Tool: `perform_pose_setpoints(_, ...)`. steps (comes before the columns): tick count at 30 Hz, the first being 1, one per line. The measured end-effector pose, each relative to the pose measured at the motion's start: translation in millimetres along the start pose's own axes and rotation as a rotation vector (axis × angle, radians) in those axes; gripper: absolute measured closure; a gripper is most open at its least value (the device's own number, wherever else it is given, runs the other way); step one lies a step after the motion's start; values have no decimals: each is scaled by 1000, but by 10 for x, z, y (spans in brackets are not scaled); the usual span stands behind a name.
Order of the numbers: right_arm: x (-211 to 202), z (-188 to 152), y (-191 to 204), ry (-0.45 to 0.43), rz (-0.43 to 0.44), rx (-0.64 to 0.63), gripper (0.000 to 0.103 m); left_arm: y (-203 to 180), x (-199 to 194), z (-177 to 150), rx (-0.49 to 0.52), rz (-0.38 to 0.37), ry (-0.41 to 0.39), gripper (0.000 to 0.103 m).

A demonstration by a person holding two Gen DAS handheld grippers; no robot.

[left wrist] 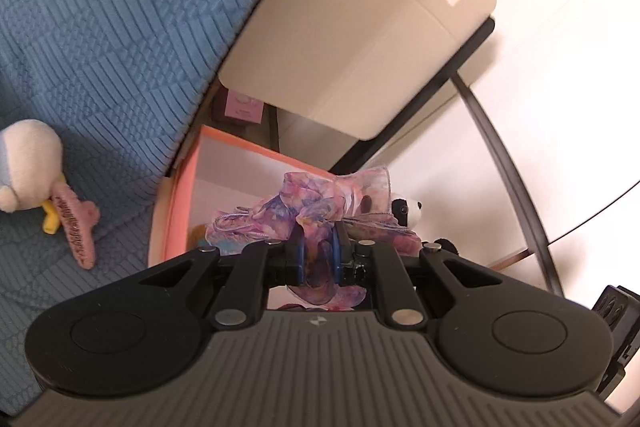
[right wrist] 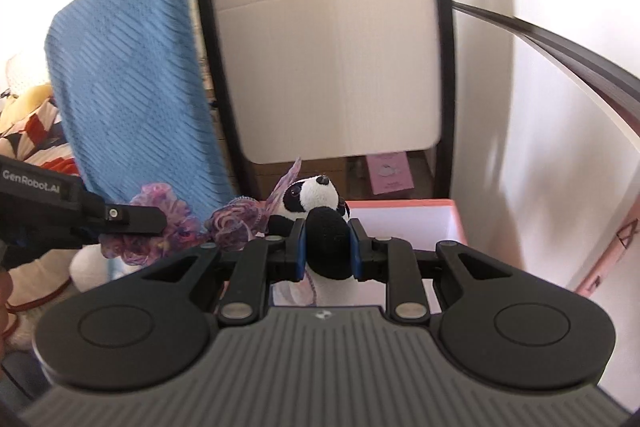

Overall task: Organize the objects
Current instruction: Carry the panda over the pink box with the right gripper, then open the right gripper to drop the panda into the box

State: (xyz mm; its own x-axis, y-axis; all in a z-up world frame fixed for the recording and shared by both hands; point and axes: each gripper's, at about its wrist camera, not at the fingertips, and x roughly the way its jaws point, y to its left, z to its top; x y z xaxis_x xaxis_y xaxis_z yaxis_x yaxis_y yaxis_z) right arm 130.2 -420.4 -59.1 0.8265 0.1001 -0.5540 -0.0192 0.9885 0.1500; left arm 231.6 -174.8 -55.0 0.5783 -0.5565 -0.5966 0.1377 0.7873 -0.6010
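My left gripper point(left wrist: 319, 254) is shut on a pink and purple gauzy scarf point(left wrist: 304, 211) and holds it above an open pink-rimmed box point(left wrist: 188, 183). My right gripper point(right wrist: 329, 247) is shut on a black and white panda plush point(right wrist: 316, 195), held over the same box point(right wrist: 452, 215). The panda's head shows at the right of the scarf in the left wrist view point(left wrist: 406, 211). The left gripper and scarf point(right wrist: 232, 221) appear at the left of the right wrist view.
A blue quilted bedcover point(left wrist: 104, 27) lies left, with a white plush point(left wrist: 28, 163) and a pink hair clip point(left wrist: 78, 231) on it. A beige chair back point(right wrist: 328, 59) stands behind the box. A small pink booklet point(right wrist: 390, 173) lies beneath it.
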Motion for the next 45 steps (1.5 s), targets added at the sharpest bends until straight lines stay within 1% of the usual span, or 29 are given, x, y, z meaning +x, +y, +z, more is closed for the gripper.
perform_pose_setpoints(6, 181, -243, -277, 26, -48, 4, 79, -108, 493, -92, 12, 18, 75, 88)
perform_pose_setpoints(10, 366, -381, -454, 60, -65, 43, 79, -114, 808, -205, 20, 34, 127, 88)
perform_pose_setpoints(14, 559, -513, -564, 93, -82, 53, 79, -69, 1124, -336, 5, 50, 194, 88)
perform_pose_setpoints(16, 625, -599, -587, 112, -90, 55, 79, -14, 1257, -391, -21, 59, 244, 88)
perform_pose_setpoints(18, 652, -644, -610, 122, -84, 70, 79, 53, 1337, -385, -52, 50, 276, 88)
perform_pose_setpoints(19, 658, -658, -614, 121, -86, 67, 79, 60, 1354, -391, -52, 57, 283, 88)
perform_pose_setpoints(22, 644, -660, -620, 114, -106, 56, 78, 27, 1390, -435, -13, 78, 293, 88)
perform_pose_setpoints(24, 613, -628, -613, 109, -101, 49, 76, 27, 1397, -459, -1, 81, 299, 87)
perform_pose_setpoints(26, 586, -577, -587, 100, -88, 40, 74, -14, 1378, -447, 35, 94, 296, 76)
perform_pose_setpoints(27, 558, -549, -567, 95, -84, 38, 70, -42, 1350, -437, 54, 109, 294, 60)
perform_pose_setpoints(28, 529, -527, -552, 93, -81, 44, 63, -52, 1325, -414, 62, 117, 283, 41)
perform_pose_setpoints(29, 483, -504, -528, 86, -78, 53, 49, -63, 1258, -405, 73, 125, 267, 34)
perform_pose_setpoints(30, 430, -475, -512, 74, -74, 57, 44, -80, 1169, -390, 90, 129, 238, 26)
perform_pose_setpoints(32, 317, -429, -422, 55, -67, 42, 45, -104, 1014, -369, 114, 123, 196, 24)
perform_pose_setpoints(36, 62, -357, -219, 15, -36, 25, 46, -112, 665, -344, 127, 93, 146, 24)
perform_pose_setpoints(39, -112, -330, -45, -5, -2, 18, 46, -147, 376, -357, 156, 89, 100, 23)
perform_pose_setpoints(45, -422, -332, 269, -23, 63, 20, 46, -205, -105, -413, 176, 65, 47, 23)
